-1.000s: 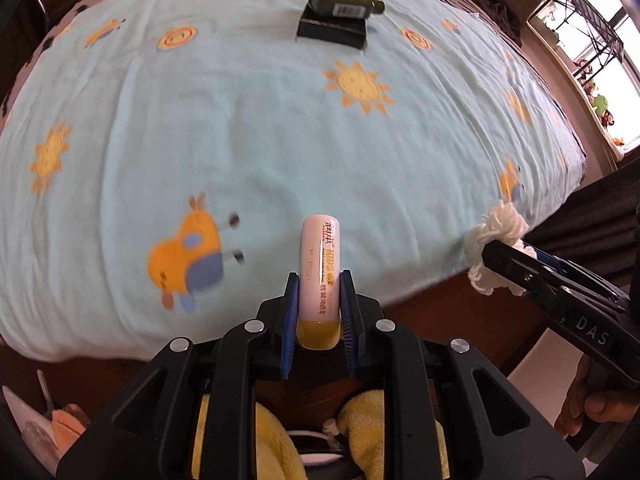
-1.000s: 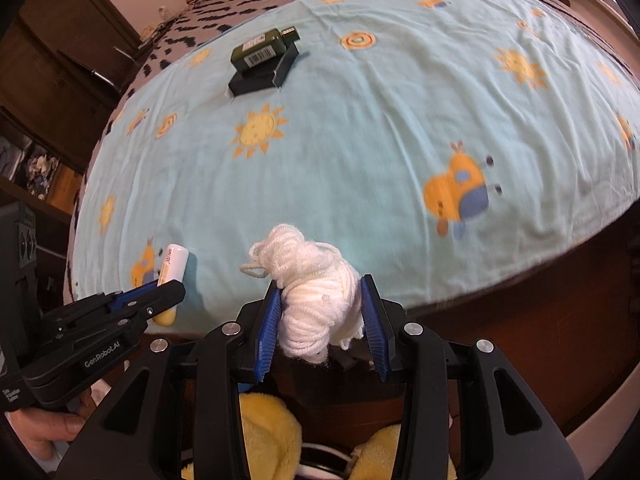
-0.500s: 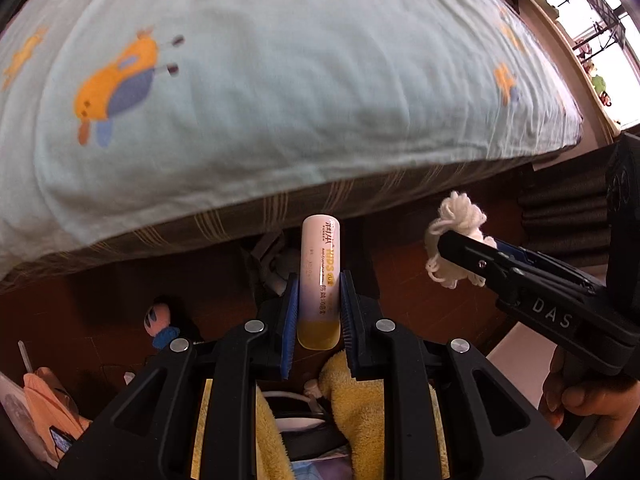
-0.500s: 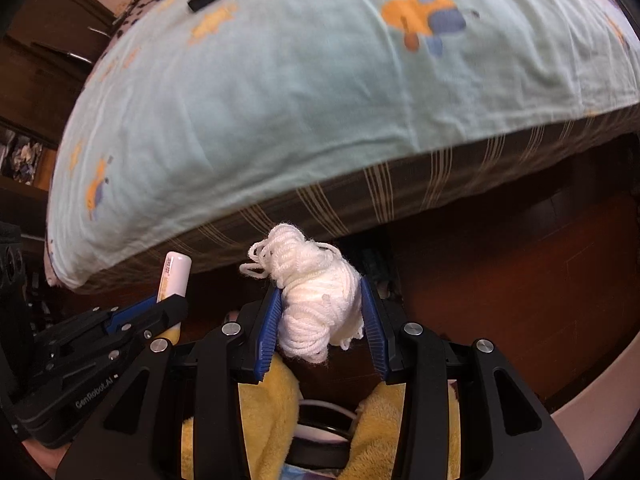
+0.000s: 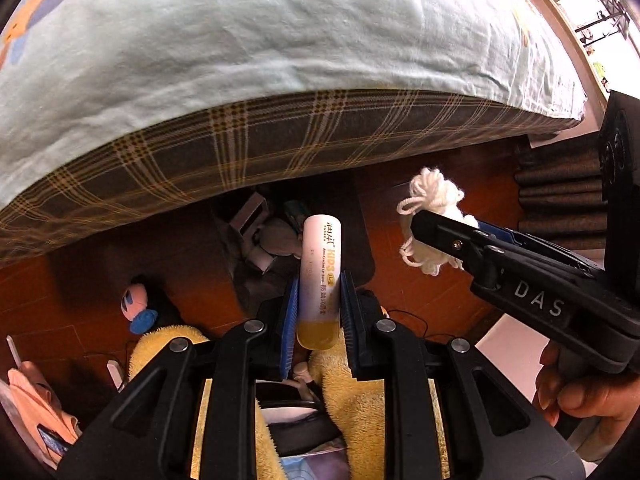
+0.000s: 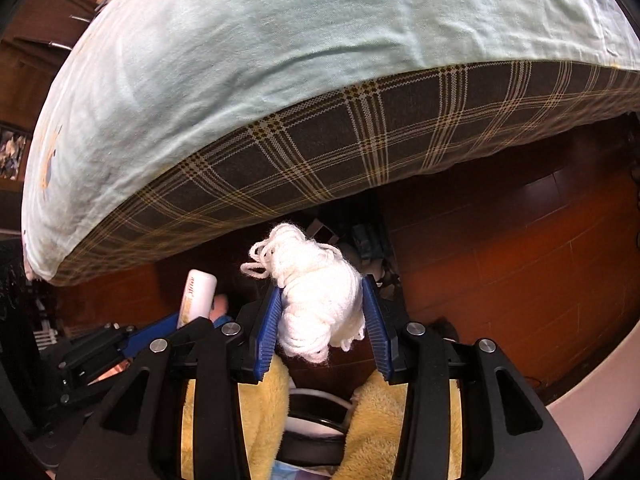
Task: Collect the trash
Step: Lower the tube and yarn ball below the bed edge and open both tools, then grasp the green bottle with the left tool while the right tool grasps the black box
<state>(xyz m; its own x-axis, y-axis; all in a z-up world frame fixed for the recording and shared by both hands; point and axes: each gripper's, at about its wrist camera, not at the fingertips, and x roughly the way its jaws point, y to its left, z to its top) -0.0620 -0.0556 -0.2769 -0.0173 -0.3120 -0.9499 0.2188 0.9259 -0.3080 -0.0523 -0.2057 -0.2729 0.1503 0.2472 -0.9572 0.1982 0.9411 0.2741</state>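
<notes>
Both loads hung below the bed's near edge [image 5: 280, 120], over the floor. The left gripper [image 5: 318, 312] pinched the stiff, slick tube [image 5: 322, 264] low, fingers clamped; the right gripper [image 6: 320, 316] squeezed soft, light yarn [image 6: 316, 292] mid-bundle.

A white cylindrical lip-balm tube with a yellow base and printed lettering [image 5: 321, 280] stood nearly upright, clamped at its lower part between blue pads; a loose white yarn bundle with stray loops [image 6: 318, 296] sat squeezed between another blue pair
</notes>
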